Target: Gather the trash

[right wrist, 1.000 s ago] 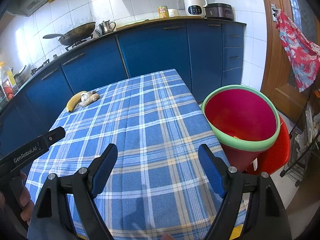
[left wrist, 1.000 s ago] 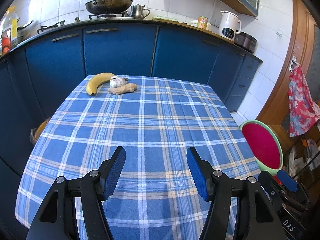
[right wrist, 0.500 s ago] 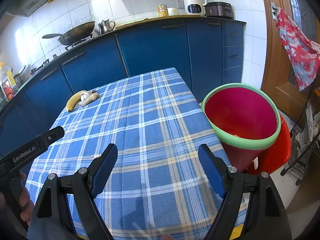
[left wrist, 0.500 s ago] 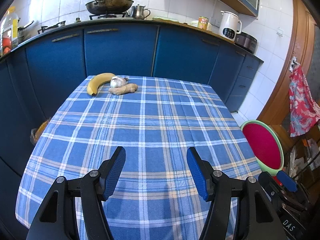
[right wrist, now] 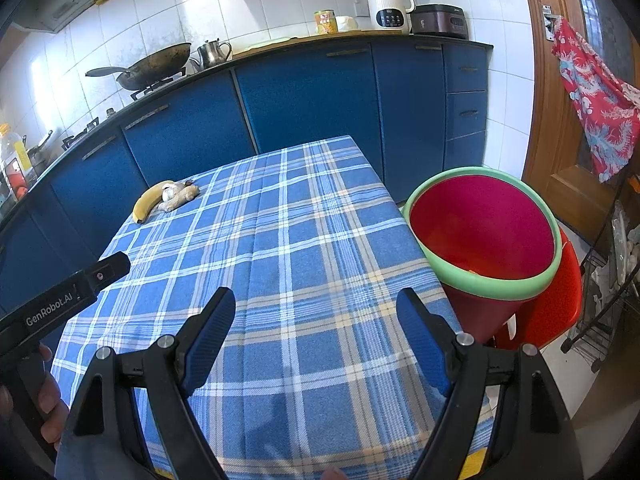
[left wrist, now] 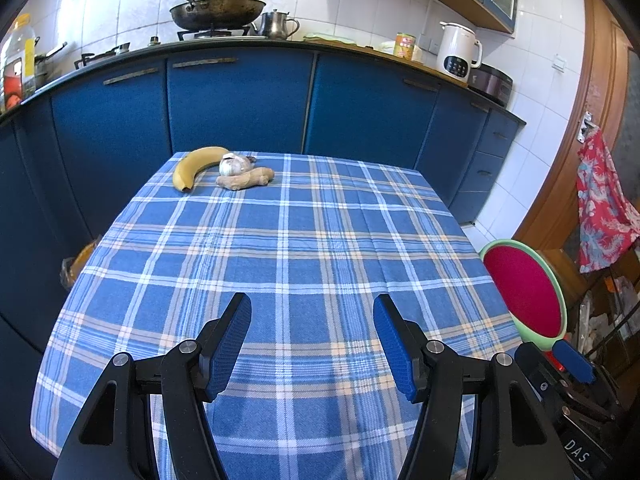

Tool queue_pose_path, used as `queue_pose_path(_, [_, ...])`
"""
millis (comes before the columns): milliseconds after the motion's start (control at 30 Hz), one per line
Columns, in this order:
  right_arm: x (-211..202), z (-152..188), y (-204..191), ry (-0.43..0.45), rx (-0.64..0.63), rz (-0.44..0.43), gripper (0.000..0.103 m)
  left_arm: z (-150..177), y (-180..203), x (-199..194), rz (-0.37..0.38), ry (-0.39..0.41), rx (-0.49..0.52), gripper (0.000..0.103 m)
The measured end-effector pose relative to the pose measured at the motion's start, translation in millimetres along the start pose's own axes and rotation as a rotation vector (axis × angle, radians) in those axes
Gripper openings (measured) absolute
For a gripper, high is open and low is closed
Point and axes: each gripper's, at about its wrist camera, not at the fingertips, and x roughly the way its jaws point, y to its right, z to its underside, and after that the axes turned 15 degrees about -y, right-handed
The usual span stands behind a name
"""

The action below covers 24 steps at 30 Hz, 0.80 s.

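A yellow banana (left wrist: pixel 194 167), a garlic bulb (left wrist: pixel 235 165) and a piece of ginger (left wrist: pixel 248 179) lie together at the far left corner of the blue checked tablecloth (left wrist: pixel 304 248); they also show in the right wrist view, banana (right wrist: pixel 149 201). A red bin with a green rim (right wrist: pixel 482 232) stands off the table's right side, also in the left wrist view (left wrist: pixel 528 292). My left gripper (left wrist: pixel 312 344) is open and empty over the near edge. My right gripper (right wrist: pixel 316 340) is open and empty over the near right part.
Blue kitchen cabinets (left wrist: pixel 240 100) run behind the table, with a wok (left wrist: pixel 216 10), kettles and appliances on the counter. A red plastic stool (right wrist: pixel 556 300) stands under the bin. A wooden door with a hanging red cloth (right wrist: pixel 596 96) is at the right.
Both grippers have hardly moved; the views shifted only slightly. Nothing was taken hold of or let go.
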Motion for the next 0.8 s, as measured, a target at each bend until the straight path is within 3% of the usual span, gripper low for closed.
queue_pose_path(800, [-0.6,0.2,-0.5,0.001,0.0,0.0,0.082,0.9,1.5,-0.7,0.003,0.001,0.002,0.065])
